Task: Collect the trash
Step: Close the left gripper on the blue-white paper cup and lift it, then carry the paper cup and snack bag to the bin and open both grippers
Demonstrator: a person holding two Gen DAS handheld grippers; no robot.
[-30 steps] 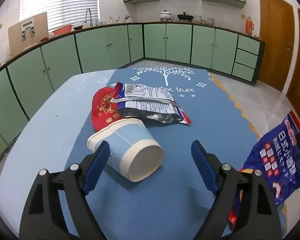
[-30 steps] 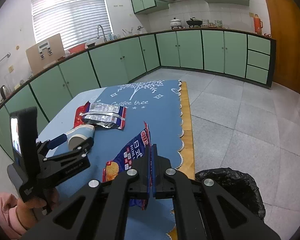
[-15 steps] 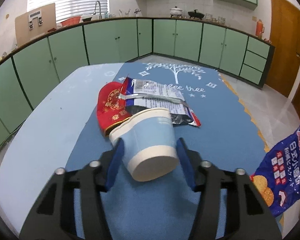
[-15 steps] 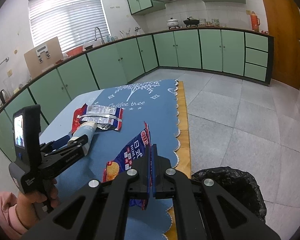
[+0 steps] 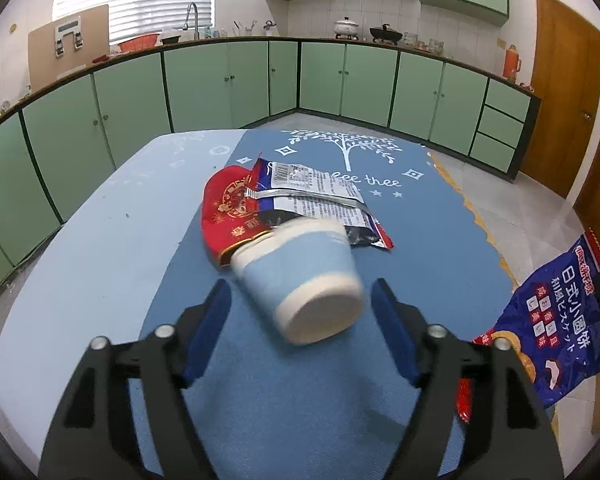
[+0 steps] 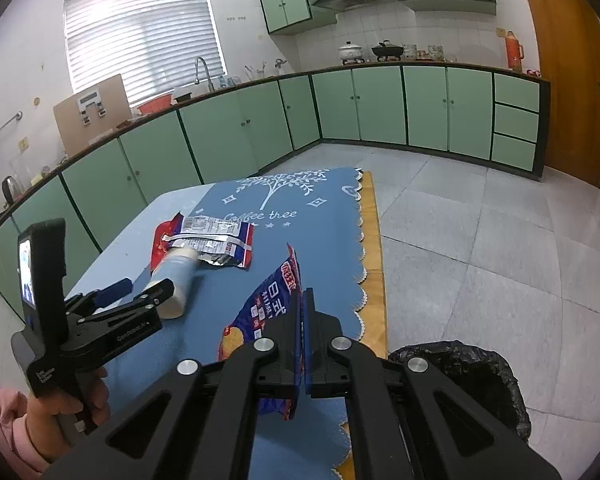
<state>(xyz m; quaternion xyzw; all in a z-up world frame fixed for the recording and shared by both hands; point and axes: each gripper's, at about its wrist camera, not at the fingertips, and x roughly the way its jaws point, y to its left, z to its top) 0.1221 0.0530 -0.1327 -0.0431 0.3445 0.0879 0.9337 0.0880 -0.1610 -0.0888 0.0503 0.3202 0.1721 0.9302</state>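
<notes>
A light-blue paper cup lies on its side on the blue table mat, blurred, its base toward me. My left gripper is open, with its blue pads on either side of the cup and apart from it. Behind the cup lie a red wrapper and a silver-and-blue snack bag. My right gripper is shut on a dark blue biscuit bag, held upright above the table's right edge; the bag also shows in the left wrist view. The cup and left gripper show in the right wrist view.
A bin lined with a black bag stands on the tiled floor by the table's right edge. Green kitchen cabinets run along the far walls. The table has a scalloped mat edge on the right.
My left gripper was open, closed on the cup half a second ago, and has opened again; the cup now lies blurred between the pads. The right gripper still holds the biscuit bag.
</notes>
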